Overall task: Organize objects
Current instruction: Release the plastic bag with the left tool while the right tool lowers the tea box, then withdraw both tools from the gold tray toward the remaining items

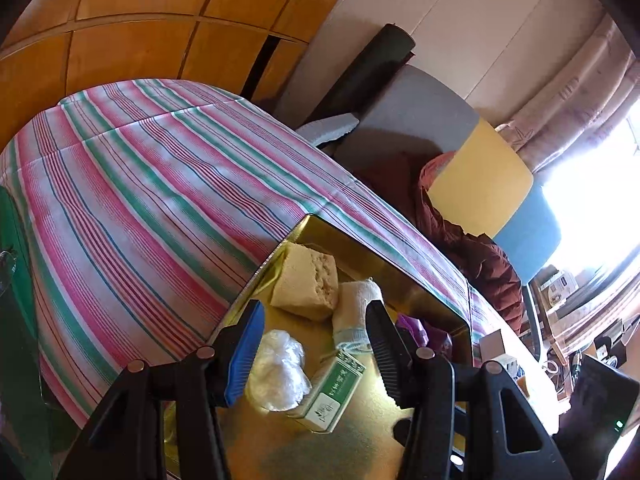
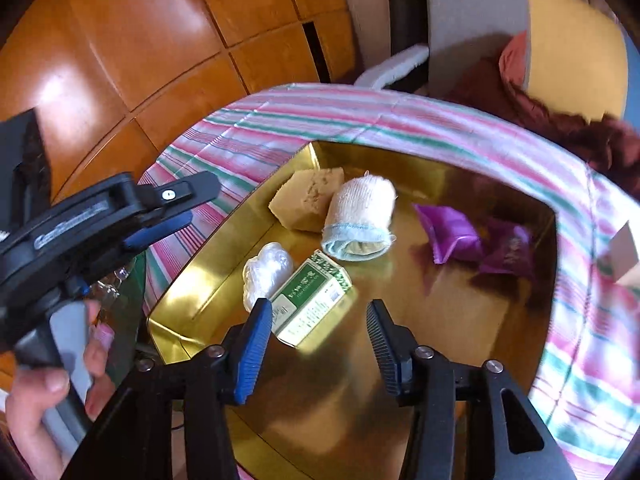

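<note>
Gold tray (image 2: 192, 308) holds sponge (image 2: 308, 198), towel roll (image 2: 360, 216).

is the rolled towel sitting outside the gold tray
No, the rolled towel lies inside the gold tray, beside the tan sponge.

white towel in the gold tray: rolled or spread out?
Rolled. The white towel lies on its side in the gold tray as a tight cylinder, its spiral end with the blue hem facing the camera, beside the sponge.

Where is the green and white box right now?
The green and white box lies in the gold tray, beside the clear plastic wad, just ahead of the right gripper.
</note>
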